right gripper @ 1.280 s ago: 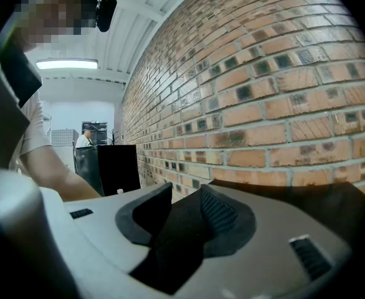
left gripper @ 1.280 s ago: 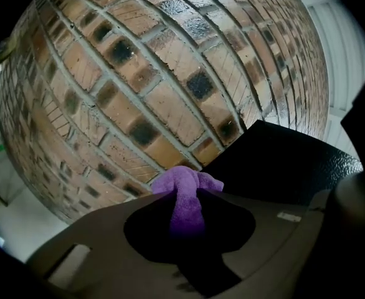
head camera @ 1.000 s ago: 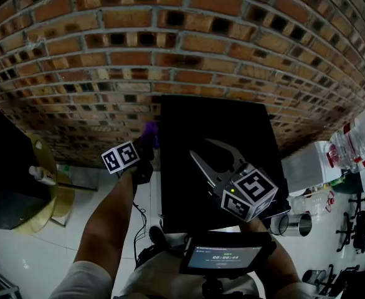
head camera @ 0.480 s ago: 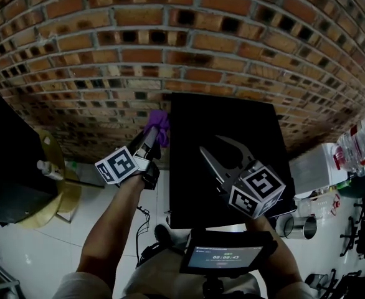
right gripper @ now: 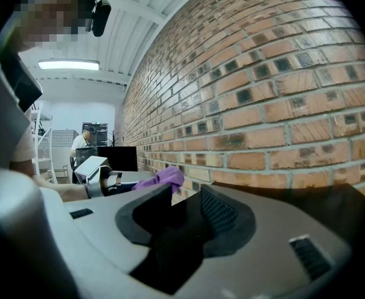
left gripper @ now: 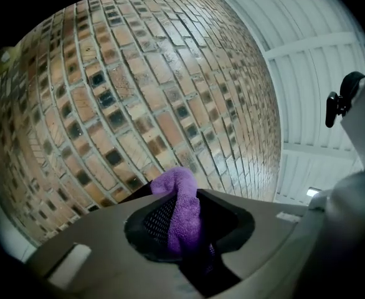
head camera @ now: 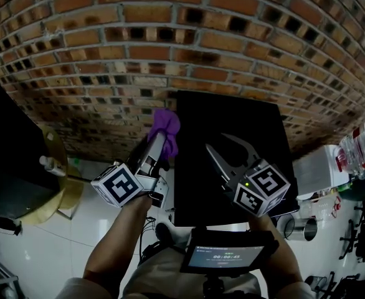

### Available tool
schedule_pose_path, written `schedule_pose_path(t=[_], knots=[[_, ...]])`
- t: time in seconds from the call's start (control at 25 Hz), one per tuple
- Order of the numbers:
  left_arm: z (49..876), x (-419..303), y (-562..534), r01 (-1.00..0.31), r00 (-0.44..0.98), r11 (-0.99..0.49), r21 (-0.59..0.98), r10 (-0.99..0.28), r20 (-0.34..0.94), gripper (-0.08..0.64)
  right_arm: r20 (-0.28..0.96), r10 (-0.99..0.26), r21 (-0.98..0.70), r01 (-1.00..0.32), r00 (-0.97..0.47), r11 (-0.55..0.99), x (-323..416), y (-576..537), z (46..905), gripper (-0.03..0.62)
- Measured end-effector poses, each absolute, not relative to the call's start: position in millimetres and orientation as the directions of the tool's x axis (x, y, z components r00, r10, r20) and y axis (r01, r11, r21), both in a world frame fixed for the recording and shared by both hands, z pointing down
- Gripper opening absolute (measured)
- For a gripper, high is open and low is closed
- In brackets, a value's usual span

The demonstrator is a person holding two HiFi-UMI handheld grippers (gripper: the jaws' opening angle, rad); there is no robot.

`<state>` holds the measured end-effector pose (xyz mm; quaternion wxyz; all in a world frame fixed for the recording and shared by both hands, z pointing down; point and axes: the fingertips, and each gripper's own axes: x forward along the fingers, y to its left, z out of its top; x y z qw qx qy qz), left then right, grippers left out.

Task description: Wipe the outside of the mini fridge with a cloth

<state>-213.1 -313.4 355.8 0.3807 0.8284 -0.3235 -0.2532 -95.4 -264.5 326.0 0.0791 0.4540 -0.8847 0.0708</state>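
The black mini fridge [head camera: 232,114] stands against the brick wall, and I look down on its top. My left gripper [head camera: 159,141] is shut on a purple cloth [head camera: 165,125] at the fridge's upper left edge. In the left gripper view the cloth [left gripper: 181,209] bunches up between the jaws, with brick wall behind it. My right gripper [head camera: 235,149] hovers over the fridge top, open and empty. The right gripper view shows its jaws apart, and the cloth [right gripper: 162,177] and left gripper [right gripper: 98,178] off to the left.
The brick wall [head camera: 170,48] runs behind the fridge. At the left are a black cabinet [head camera: 5,161], a yellow round stand [head camera: 55,195] and a small bottle [head camera: 50,165]. At the right are a white box [head camera: 316,164], plastic bottles [head camera: 363,143] and a metal can [head camera: 294,224].
My left gripper has risen with the purple cloth from low beside the fridge's left side up to its top left edge. The right gripper has stayed over the fridge top.
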Motion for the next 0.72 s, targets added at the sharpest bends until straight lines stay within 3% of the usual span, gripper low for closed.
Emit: schedule_pose_path(t=[0.72], knots=[[420,-203,-310,-0.405,0.682,-0.432,0.805,-0.730,-0.049,0.089,0.205,-0.793,-0.056,-0.815,-0.574,0.577,-95,-265,326,0.139]])
